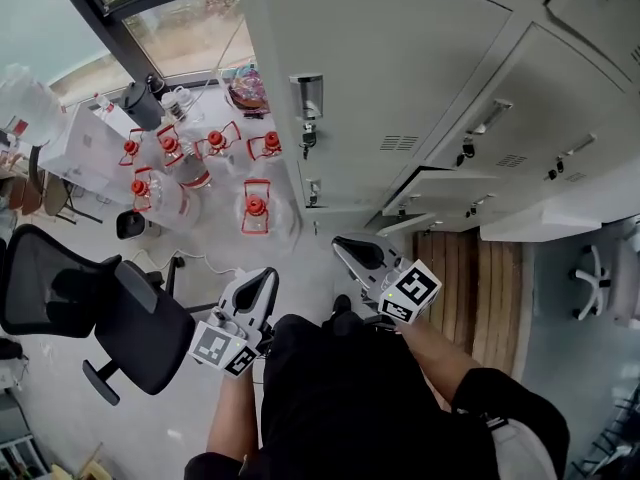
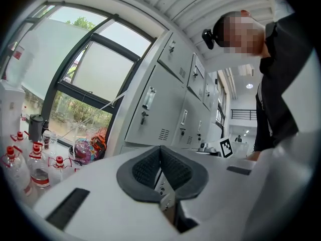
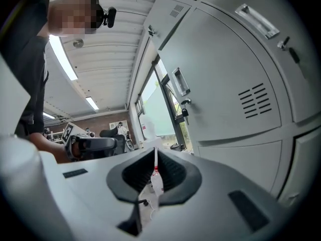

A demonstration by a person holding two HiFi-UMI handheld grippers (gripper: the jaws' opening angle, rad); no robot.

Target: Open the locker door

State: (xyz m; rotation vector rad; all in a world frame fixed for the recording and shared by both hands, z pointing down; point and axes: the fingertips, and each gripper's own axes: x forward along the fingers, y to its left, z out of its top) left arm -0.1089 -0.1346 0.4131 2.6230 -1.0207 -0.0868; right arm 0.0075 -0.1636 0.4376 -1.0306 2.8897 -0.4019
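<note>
At the left a black office chair (image 1: 110, 318) stands on the floor, with red-capped water bottles (image 1: 200, 158) farther off by the window. The left gripper (image 1: 262, 280) is held low in front of the person, its jaws pressed together on nothing. Just right of it, the right gripper (image 1: 347, 250) has its jaws likewise closed and empty. The grey locker door (image 1: 400, 78), with its handle (image 1: 307, 96) at the left edge, is closed, apart from both grippers.
</note>
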